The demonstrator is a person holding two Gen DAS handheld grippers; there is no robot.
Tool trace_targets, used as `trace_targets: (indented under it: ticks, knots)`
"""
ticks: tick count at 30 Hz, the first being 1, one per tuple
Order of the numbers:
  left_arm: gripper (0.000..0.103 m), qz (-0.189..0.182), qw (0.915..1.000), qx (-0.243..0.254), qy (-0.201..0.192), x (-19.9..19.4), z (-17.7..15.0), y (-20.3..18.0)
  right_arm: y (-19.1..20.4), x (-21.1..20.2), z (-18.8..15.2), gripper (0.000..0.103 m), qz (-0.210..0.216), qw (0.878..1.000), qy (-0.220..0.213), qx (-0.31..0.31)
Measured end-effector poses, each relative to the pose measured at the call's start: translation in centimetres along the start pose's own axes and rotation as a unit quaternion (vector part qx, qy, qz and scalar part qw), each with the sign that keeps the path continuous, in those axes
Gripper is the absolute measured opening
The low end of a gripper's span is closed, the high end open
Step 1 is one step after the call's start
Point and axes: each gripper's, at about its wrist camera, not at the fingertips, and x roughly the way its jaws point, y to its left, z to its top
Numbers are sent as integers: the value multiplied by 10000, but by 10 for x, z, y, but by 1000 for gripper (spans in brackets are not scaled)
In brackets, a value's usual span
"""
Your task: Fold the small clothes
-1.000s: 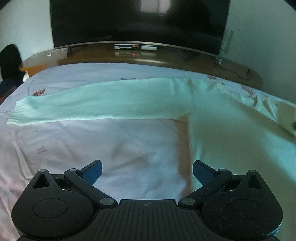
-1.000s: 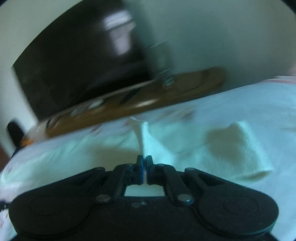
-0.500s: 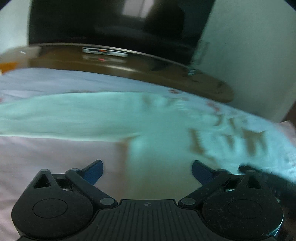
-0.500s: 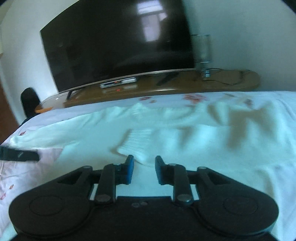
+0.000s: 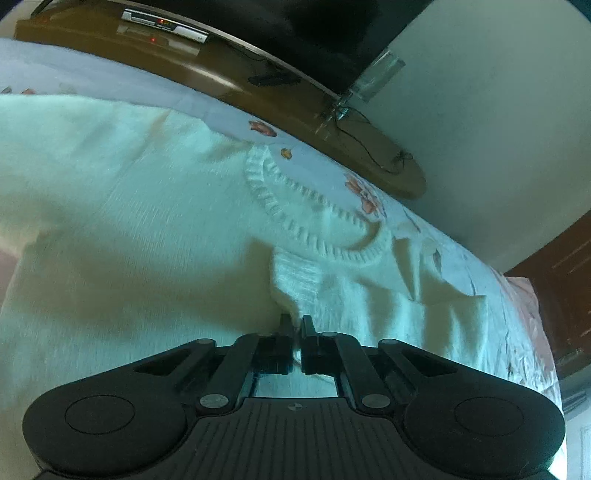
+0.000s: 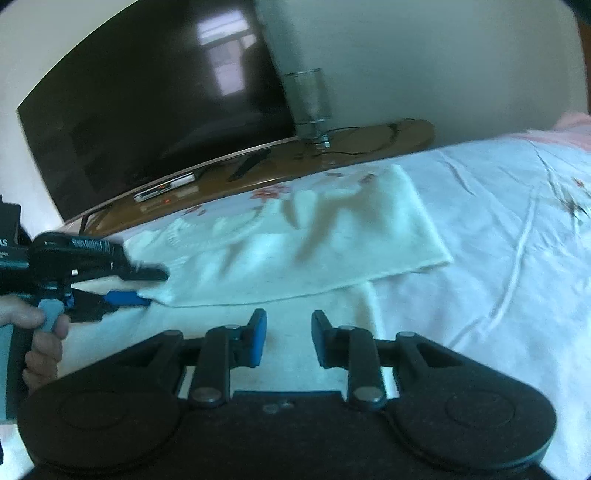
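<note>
A pale cream knit sweater (image 5: 129,229) lies spread on the bed, its ribbed collar (image 5: 317,229) toward the far edge. One sleeve is folded across the body, and its ribbed cuff (image 5: 299,280) lies just in front of my left gripper (image 5: 296,325), which is shut on that cuff. In the right wrist view the folded sleeve (image 6: 314,243) crosses the sweater, and the left gripper (image 6: 147,286) shows at the left, pinching the cuff. My right gripper (image 6: 288,332) is open and empty, low over the sweater's near part.
The bed has a white floral sheet (image 6: 498,229). Beyond it runs a curved wooden TV bench (image 5: 295,96) with a large dark TV (image 6: 147,110), a set-top box (image 5: 166,27), a glass cylinder (image 6: 306,99) and cables. A dark wooden door (image 5: 561,295) stands at the right.
My right gripper let go of the sleeve cuff, opened and drew back to the right. My left gripper swung right across the sweater and closed on that cuff.
</note>
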Motion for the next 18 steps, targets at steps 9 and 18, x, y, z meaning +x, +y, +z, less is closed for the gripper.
trace_targets:
  ticks: [9,18]
  knots:
    - [3,427,9970,460,-458,-53,36,50,-19,3,4,28,-45,9999,-6,154]
    - [3,713,9961,297,-437,-58,35,87,-29,24,11,32,-377,9992,-17,120]
